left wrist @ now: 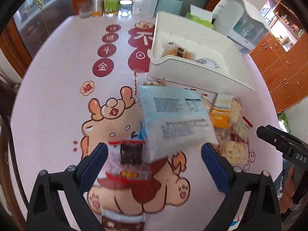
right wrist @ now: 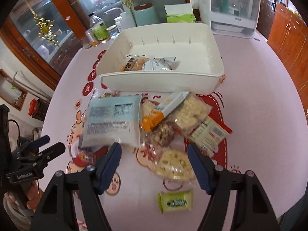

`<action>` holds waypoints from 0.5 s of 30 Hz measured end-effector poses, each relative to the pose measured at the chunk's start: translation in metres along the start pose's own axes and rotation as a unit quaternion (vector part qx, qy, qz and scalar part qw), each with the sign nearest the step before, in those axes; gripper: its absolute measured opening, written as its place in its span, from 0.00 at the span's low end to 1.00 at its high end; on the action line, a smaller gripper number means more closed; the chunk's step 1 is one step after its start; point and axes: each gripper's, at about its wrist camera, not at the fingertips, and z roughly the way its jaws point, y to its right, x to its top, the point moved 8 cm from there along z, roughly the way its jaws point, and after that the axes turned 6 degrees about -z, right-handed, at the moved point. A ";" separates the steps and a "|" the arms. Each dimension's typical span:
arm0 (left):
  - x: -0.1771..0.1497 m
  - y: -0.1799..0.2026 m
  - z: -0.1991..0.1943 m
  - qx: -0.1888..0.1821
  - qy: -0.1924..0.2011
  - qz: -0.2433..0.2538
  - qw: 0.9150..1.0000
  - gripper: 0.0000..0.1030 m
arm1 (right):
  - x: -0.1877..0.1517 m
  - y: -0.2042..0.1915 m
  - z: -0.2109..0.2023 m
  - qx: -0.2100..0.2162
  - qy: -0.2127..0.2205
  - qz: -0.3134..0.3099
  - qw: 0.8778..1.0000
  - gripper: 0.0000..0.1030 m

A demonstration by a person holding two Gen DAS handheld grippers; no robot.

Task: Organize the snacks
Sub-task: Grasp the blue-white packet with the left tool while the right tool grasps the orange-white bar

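The left gripper [left wrist: 154, 152] hangs over the counter [left wrist: 57, 96] with its jaws wide apart, holding nothing; a red-and-white wrapped snack [left wrist: 129, 159] lies on the counter between its fingers, against the left one, and the corner of a pale blue packet [left wrist: 173, 115] reaches in from 12 o'clock. The right gripper [right wrist: 155, 154] stands with jaws well open and empty over a clear bag of pale puffed pieces [right wrist: 173, 165]. Only its camera shows the small green candy [right wrist: 175, 201] at 6 o'clock, nearest the lens. Beyond, at 12 o'clock, lies the heap: an orange-and-white packet [right wrist: 154, 119], a rice cake bar [right wrist: 192, 113], and a white packet with a barcode [right wrist: 209, 132]. Farthest stands the white bin [right wrist: 154, 80]. The right view looks into it and shows two packets [right wrist: 148, 63] side by side; the left view shows its side wall and only part of them.
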 end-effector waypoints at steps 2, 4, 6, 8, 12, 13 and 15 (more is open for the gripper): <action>0.007 -0.003 0.016 -0.002 -0.013 0.001 1.000 0.82 | 0.010 0.001 0.014 -0.005 -0.009 0.009 1.000 0.69; 0.012 -0.003 0.034 -0.007 -0.031 0.001 1.000 0.79 | 0.017 0.002 0.030 -0.011 -0.018 0.020 1.000 0.68; 0.014 -0.003 0.046 -0.013 -0.041 0.001 0.999 0.78 | 0.021 0.004 0.043 -0.014 -0.027 0.031 0.999 0.66; 0.015 -0.001 0.057 -0.018 -0.050 0.005 0.999 0.78 | 0.024 0.007 0.058 -0.016 -0.038 0.046 0.998 0.63; 0.017 0.001 0.068 -0.026 -0.058 0.011 0.998 0.78 | 0.026 0.013 0.083 -0.025 -0.059 0.064 0.996 0.57; 0.016 0.002 0.070 -0.029 -0.062 0.011 0.998 0.78 | 0.027 0.013 0.090 -0.027 -0.066 0.067 0.995 0.55; 0.016 0.004 0.077 -0.038 -0.070 0.010 0.997 0.78 | 0.027 0.014 0.100 -0.027 -0.075 0.073 0.994 0.51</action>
